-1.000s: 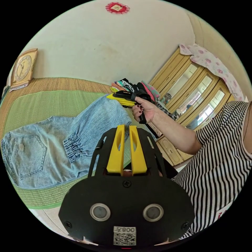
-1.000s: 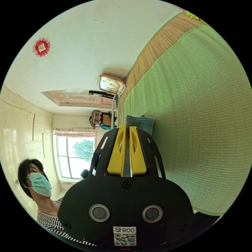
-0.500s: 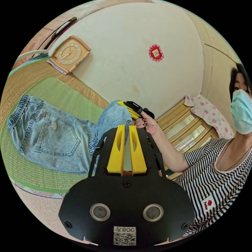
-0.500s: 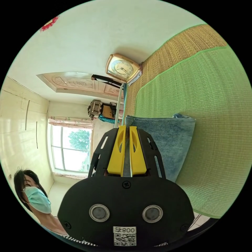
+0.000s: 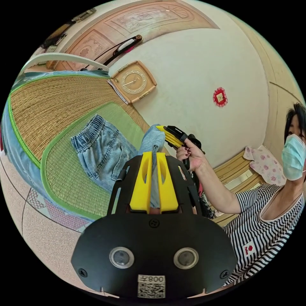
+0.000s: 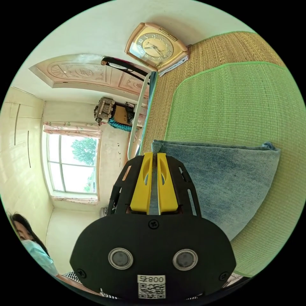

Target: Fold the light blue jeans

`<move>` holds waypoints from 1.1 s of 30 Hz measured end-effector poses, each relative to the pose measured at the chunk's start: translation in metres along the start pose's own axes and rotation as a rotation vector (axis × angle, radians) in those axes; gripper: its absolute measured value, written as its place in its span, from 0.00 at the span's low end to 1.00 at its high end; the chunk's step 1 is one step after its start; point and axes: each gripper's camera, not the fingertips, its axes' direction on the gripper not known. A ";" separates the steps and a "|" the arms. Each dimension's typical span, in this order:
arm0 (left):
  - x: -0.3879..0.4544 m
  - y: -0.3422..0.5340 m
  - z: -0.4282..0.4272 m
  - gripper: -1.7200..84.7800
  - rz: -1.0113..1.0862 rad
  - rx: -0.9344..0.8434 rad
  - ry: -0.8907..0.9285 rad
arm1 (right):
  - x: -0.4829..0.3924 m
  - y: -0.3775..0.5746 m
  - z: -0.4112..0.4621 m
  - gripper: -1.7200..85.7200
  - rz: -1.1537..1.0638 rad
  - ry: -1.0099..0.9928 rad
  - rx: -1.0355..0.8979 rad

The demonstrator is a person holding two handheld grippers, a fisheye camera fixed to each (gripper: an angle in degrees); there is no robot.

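The light blue jeans lie on a green mat, elastic waistband toward the clock. Their leg end is lifted off the mat, held between both grippers. My left gripper is shut on the denim fold, cloth showing between its yellow jaws. The right gripper, held in a person's hand, grips the same raised fold just beyond it. In the right gripper view, my right gripper is shut on a denim edge, and the jeans stretch away over the green mat.
A clock leans on the wall at the mat's far edge; the same clock sits by the straw mat. A person in a striped top stands at the right. Wooden cabinets are behind. Tiled floor borders the mat.
Both grippers have carried the lifted leg end toward the waistband, and more denim now spreads in the right gripper view. Both stay shut on the cloth.
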 end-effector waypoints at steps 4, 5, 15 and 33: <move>-0.028 -0.013 -0.025 0.05 -0.060 0.035 -0.032 | 0.002 -0.010 0.056 0.05 -0.023 0.041 -0.052; -0.034 -0.016 -0.030 0.05 -0.069 0.039 -0.047 | 0.005 -0.013 0.073 0.05 -0.023 0.048 -0.071; -0.073 -0.021 -0.059 0.05 -0.156 0.106 -0.079 | 0.028 -0.016 0.178 0.06 -0.060 0.079 -0.169; -0.033 0.016 -0.060 0.02 -0.102 0.233 -0.264 | 0.031 0.042 0.243 0.02 -0.370 0.026 -0.264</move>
